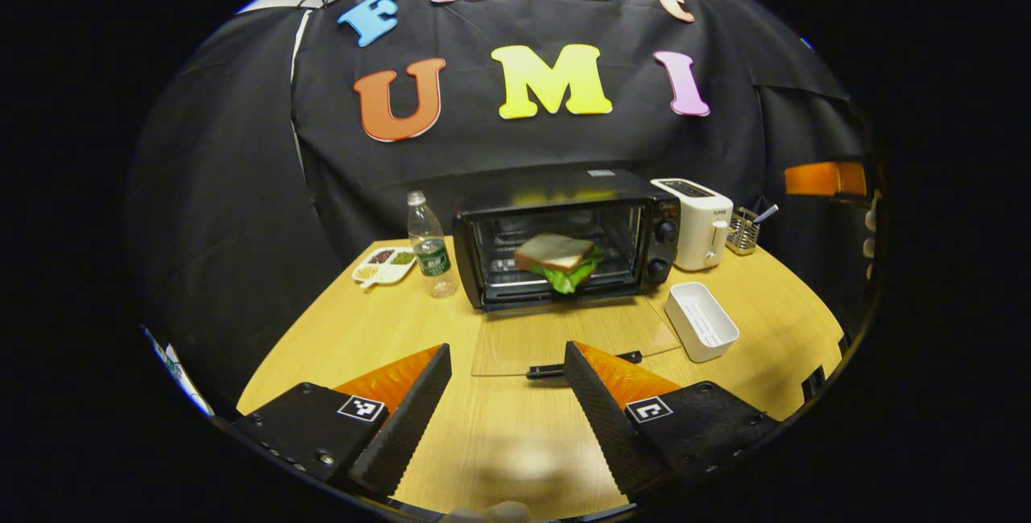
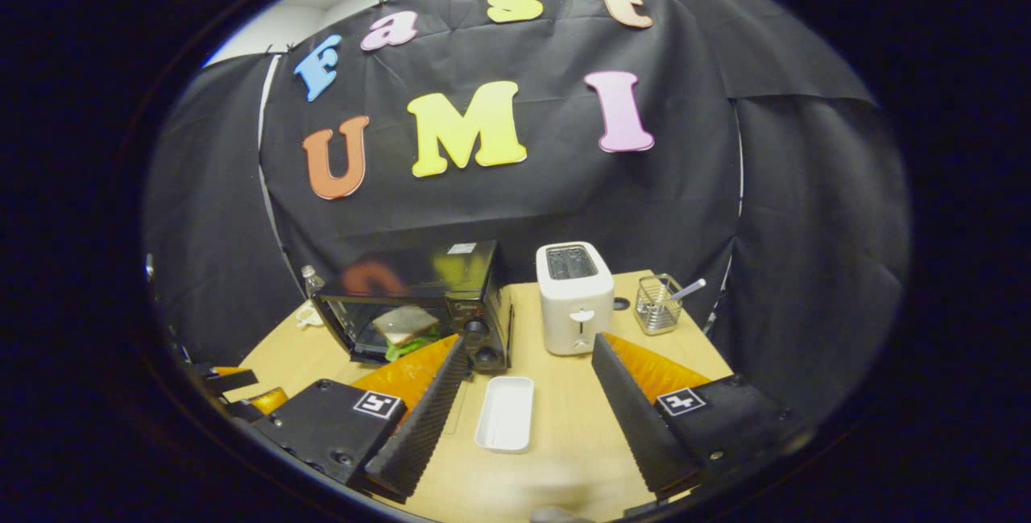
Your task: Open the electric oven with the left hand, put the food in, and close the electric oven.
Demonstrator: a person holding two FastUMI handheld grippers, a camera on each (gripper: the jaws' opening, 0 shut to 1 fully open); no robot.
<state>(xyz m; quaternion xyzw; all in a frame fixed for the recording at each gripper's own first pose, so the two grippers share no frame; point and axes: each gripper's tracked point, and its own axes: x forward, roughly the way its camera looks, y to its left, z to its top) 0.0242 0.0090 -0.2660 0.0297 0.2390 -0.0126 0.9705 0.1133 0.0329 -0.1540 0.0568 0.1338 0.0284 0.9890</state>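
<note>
One oven [image 1: 564,237], one sandwich [image 1: 557,259], one toaster [image 1: 697,222], one white tray [image 1: 701,320], one water bottle [image 1: 428,245], one divided snack dish [image 1: 384,264] and one wire utensil holder [image 1: 743,230] sit on a light wooden surface [image 1: 499,426] walled by black cloth. The oven is black, its glass door [image 1: 564,338] folded down flat. The sandwich, bread over green lettuce, lies on the rack inside. The left gripper [image 1: 507,362] and right gripper [image 2: 527,350] each hover with jaws wide, holding nothing.
</note>
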